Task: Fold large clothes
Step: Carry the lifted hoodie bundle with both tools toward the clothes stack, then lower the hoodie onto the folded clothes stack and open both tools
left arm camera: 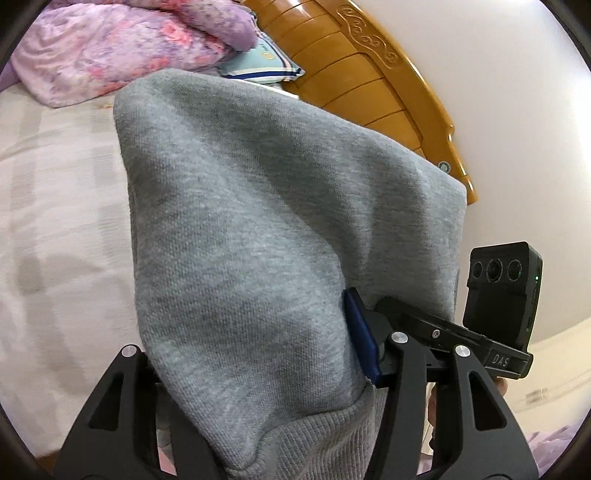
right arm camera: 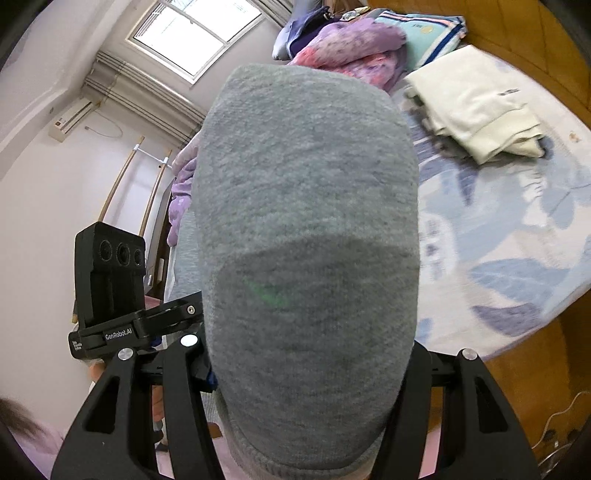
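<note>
A grey sweatshirt point(left arm camera: 266, 221) fills the middle of the left wrist view, held up above the bed. Its ribbed hem point(left arm camera: 314, 435) bunches between the fingers of my left gripper point(left arm camera: 258, 398), which is shut on it; the blue pad point(left arm camera: 360, 332) of one finger presses the cloth. In the right wrist view the same grey sweatshirt point(right arm camera: 306, 221) drapes over and hides the fingertips of my right gripper point(right arm camera: 306, 391), which is shut on its ribbed hem point(right arm camera: 295, 458). Both grippers hold the garment in the air.
A bed with a pale sheet point(left arm camera: 55, 221) lies below. A purple floral quilt point(left arm camera: 110, 48) and a wooden headboard point(left arm camera: 369, 74) are at the far end. A folded cream garment point(right arm camera: 476, 107) lies on the blue-patterned sheet point(right arm camera: 498, 240). A window point(right arm camera: 192, 33) is behind.
</note>
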`<state>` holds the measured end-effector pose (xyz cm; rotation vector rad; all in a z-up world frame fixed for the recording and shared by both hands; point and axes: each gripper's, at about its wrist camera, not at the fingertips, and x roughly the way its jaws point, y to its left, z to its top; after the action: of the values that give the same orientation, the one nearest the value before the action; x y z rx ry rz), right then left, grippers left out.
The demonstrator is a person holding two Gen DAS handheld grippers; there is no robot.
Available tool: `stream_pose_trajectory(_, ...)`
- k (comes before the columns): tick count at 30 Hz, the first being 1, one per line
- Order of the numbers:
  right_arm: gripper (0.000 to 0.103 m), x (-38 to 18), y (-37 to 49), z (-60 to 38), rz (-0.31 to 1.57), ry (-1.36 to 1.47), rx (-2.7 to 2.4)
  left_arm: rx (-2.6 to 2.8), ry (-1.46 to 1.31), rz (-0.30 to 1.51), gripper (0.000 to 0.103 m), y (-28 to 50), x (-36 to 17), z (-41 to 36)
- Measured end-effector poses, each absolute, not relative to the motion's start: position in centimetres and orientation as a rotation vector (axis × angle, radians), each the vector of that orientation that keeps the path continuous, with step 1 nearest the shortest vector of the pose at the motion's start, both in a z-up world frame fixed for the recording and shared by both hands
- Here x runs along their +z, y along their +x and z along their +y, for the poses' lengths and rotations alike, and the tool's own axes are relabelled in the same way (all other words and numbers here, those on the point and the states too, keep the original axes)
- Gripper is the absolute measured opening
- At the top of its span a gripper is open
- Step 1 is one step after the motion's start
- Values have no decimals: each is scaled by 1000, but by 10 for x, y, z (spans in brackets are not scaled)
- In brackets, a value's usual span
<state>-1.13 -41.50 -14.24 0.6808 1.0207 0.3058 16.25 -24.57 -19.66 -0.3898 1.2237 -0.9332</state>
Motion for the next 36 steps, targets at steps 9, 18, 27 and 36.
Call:
stream_pose_trajectory(9,55,-131,6,-543,1023,663,338,-890,-407,1193,54,168,-172,-412)
stream_pose_trajectory(18,55,-146,126,-652,1019,651,360,-827,-393,1148,56,285,-168,-533)
stream_pose_trajectory(27,63,-215,351,-735,1121,650,437,-667,-396,1129,63,494,-217,-629)
stream_pose_trajectory(36,90,-380,388,-797,1364,628,30,-211,-138,1490,73,592,-408,-631)
